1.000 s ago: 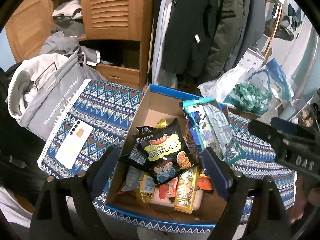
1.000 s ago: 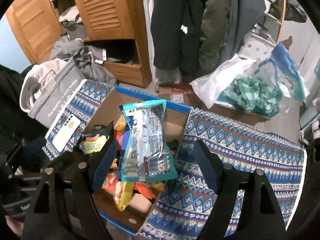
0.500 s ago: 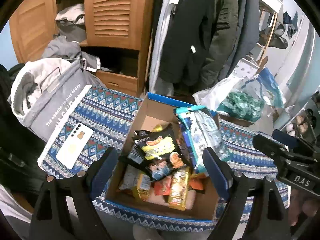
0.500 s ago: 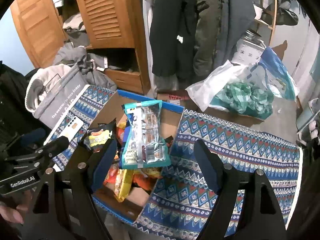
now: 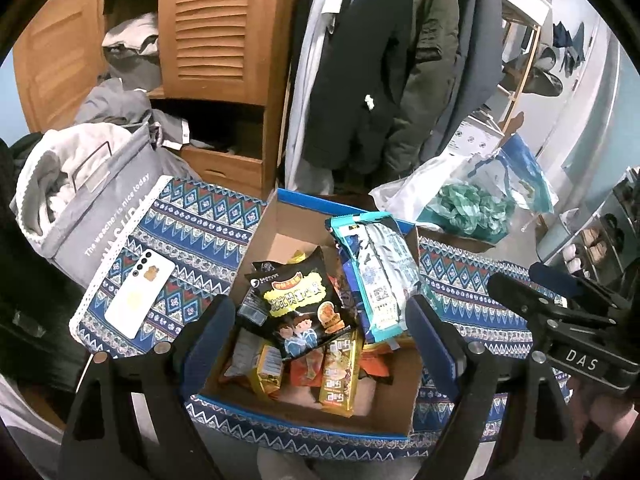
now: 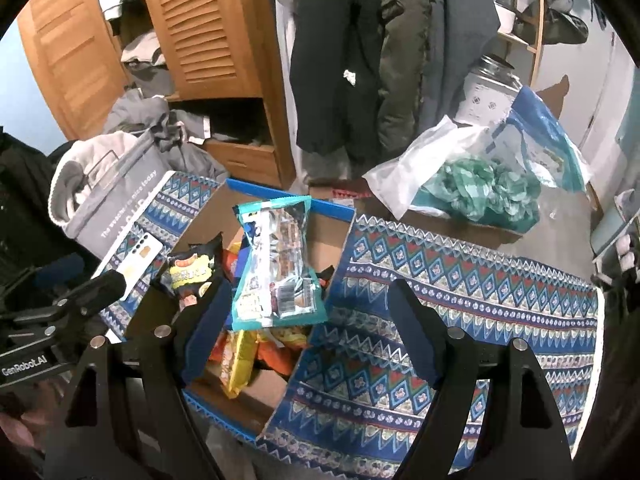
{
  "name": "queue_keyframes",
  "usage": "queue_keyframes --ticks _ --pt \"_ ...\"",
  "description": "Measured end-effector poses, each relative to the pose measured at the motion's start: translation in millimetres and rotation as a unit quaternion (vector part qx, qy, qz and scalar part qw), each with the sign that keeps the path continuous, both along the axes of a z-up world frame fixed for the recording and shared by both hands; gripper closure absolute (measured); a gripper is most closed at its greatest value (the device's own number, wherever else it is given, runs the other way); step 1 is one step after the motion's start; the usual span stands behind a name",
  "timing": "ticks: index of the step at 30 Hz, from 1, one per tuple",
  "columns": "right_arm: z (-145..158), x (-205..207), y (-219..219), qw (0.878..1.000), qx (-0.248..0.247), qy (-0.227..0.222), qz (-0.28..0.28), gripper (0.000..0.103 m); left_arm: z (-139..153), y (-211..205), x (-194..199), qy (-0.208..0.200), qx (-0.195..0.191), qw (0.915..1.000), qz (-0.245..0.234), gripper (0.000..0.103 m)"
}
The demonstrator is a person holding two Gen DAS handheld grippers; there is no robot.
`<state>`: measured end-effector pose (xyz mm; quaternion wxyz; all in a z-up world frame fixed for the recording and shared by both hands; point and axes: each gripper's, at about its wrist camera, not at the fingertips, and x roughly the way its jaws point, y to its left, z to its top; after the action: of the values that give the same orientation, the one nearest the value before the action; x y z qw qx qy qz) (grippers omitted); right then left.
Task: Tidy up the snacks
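An open cardboard box (image 5: pixel 276 236) with a blue rim sits on a patterned blue cloth and holds several snack packs. A black snack bag (image 5: pixel 300 304) lies on top, a teal pack (image 5: pixel 380 276) leans at its right, yellow packs (image 5: pixel 340 372) lie below. My left gripper (image 5: pixel 318 332) is open and empty above the box's near side. My right gripper (image 6: pixel 310 318) is open and empty, over the box's right edge, near the teal pack (image 6: pixel 276 264). The box (image 6: pixel 332 236) and black bag (image 6: pixel 192 272) also show in the right wrist view.
A white phone (image 5: pixel 140 296) lies on the cloth (image 5: pixel 192 224) left of the box. A grey laundry bag (image 5: pixel 92 200) stands at far left. Plastic bags with green stuffing (image 6: pixel 480 188) sit at back right. A wooden wardrobe and hanging coats (image 5: pixel 360 60) stand behind.
Both grippers have pulled back and up from the box, so it looks smaller and farther away. Both stay open and empty. The snacks have not moved.
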<state>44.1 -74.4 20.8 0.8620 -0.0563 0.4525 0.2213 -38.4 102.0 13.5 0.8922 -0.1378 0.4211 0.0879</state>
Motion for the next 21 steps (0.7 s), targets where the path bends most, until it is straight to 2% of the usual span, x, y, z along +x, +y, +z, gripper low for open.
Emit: queue_keyframes --ticks 21 --pt "-0.9 0.6 -2.0 1.0 0.004 0.006 0.001 0.023 -5.5 -3.2 2.2 0.008 0.007 0.9999 -0.003 0.014"
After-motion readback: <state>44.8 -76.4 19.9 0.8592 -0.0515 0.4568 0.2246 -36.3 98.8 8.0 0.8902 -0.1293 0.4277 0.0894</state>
